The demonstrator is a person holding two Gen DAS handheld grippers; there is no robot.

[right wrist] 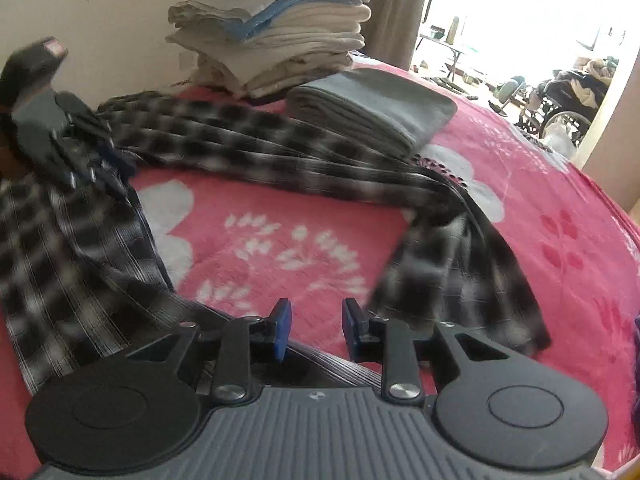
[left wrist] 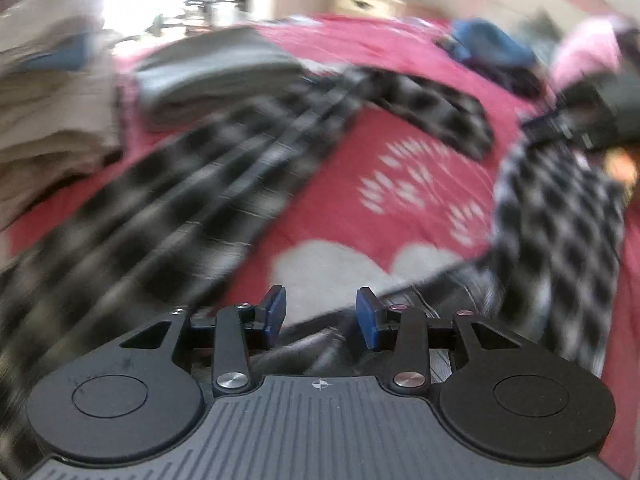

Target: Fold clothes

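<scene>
Currently both grippers sit low over a bed with a pink floral blanket (right wrist: pixel 520 184).

Left gripper (left wrist: pixel 321 314): fingers (left wrist: pixel 276 312) apart, nothing between the blue pads. View is motion-blurred. Checked shirt (left wrist: pixel 192 184) runs as a bunched band from 8 o'clock up to 1 o'clock, lying on the blanket. Another part of the same checked cloth hangs or lies at 3 o'clock. The other gripper shows dark at 3 o'clock, touching that cloth; too blurred to tell more.

Right gripper (right wrist: pixel 315 330): fingers (right wrist: pixel 281 330) apart, nothing clamped. Bare blanket just ahead of the tips. Checked shirt (right wrist: pixel 260 148) stretches across the bed from 10 o'clock to 4 o'clock, gathered in long folds; one sleeve end lies just right of the right finger. A flatter panel of it lies at 8 o'clock, its edge passing under the gripper body. In this view the left gripper (right wrist: pixel 86 160) is at 9 o'clock, over that panel's upper edge; cannot tell from here whether it pinches cloth.

Folded grey garment (right wrist: pixel 376 108) lies at 1 o'clock, touching the shirt's far edge. Stack of folded cream linens (right wrist: pixel 276 36) sits behind it at 12 o'clock, against the wall. In the left view, a loose heap of blue and pink clothes (left wrist: pixel 520 52) lies at 2 o'clock, well apart from the shirt.
</scene>
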